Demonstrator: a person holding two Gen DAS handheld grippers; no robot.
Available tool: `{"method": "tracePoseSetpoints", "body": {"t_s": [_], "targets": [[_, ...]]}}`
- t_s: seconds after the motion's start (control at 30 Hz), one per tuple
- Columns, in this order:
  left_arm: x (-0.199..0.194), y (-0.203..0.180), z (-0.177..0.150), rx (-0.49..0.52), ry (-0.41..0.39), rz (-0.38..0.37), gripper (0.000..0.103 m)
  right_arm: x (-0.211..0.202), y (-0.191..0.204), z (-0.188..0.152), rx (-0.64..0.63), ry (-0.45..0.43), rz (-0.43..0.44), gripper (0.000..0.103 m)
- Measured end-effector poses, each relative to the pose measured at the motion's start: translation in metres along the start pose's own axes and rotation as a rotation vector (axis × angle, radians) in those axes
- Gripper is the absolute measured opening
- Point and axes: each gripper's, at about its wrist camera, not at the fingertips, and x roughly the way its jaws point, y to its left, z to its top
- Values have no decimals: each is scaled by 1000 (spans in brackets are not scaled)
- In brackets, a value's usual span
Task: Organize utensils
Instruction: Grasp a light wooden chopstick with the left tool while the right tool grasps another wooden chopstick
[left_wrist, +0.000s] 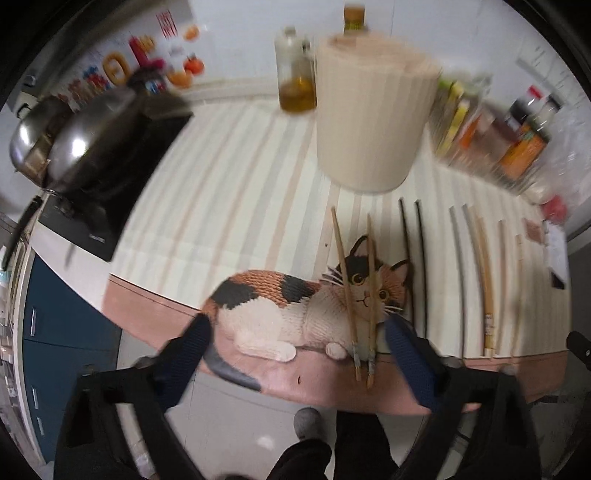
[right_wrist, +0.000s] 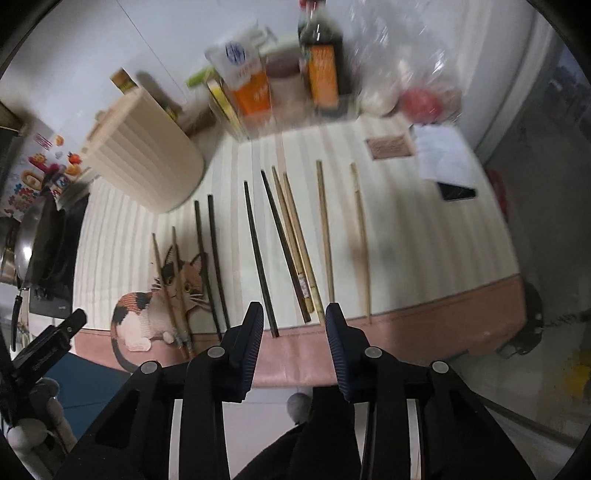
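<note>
Chopsticks (right_wrist: 258, 254) in row on striped mat (right_wrist: 424, 240), holder (right_wrist: 144, 155) at 10 o'clock. Light, stiff, thin, slippery: pinch at thick near ends. Left gripper (left_wrist: 295, 354) wide open, empty. Right gripper (right_wrist: 295, 332) part-closed, empty, above near ends.

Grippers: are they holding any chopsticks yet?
No. The left gripper and right gripper both hang open above the table edge, with nothing pinched; all chopsticks lie on the cloth.

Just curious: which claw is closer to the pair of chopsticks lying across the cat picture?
Left. The left claw frames the wooden chopsticks between its fingers, while the right claw sits farther along the table edge, over the dark chopsticks.
</note>
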Motion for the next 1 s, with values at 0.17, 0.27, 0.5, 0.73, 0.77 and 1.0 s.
{"method": "tracePoseSetpoints", "body": {"t_s": [0.17,0.27,0.5,0.73,0.77,1.0], "targets": [[69,-15,18,-30,134,18,74,56,-12,33,23,79,20,37],[100,-20,28,-55,192,20,73,91,-23,59,49,119,19,37],[137,-31,46,-44,229,53,65,152,-37,103,53,181,-24,37],[158,-36,52,-45,234,53,36,184,-20,129,-45,174,-111,37],[158,-36,52,-44,231,51,29,188,-17,130,-59,178,-122,37],[162,-35,48,-11,212,29,5,196,1,128,-132,182,-172,8]]}}
